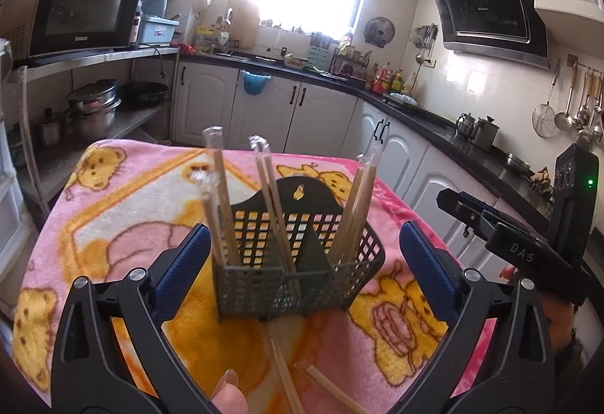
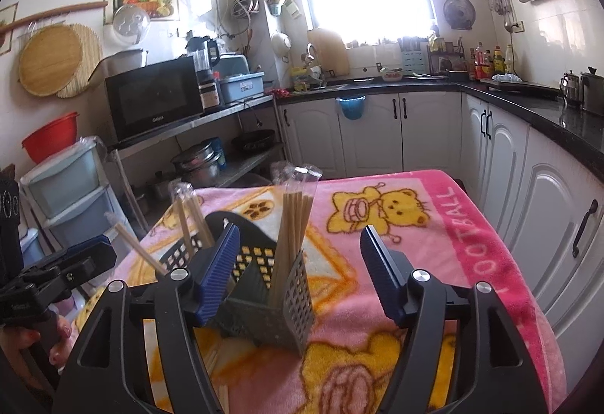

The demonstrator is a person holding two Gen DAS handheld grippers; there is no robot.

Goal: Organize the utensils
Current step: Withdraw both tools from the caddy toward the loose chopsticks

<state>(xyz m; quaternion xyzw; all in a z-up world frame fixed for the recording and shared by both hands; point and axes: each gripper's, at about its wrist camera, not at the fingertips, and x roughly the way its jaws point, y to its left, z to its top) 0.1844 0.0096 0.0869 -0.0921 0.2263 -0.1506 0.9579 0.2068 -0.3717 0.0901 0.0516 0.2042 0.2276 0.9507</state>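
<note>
Left wrist view: a dark perforated utensil caddy (image 1: 298, 263) stands upright on the blanket-covered bench (image 1: 113, 225), with wrapped chopstick bundles (image 1: 222, 202) leaning in its compartments. Loose chopsticks (image 1: 287, 380) lie on the blanket just in front of the caddy. Left tongs (image 1: 302, 263) are released, flanking the caddy without touching it; right tongs (image 2: 298, 270) are likewise spread and empty. Judged next: grasp the loose chopsticks near one end, then lower them vertically into a free compartment.
</note>
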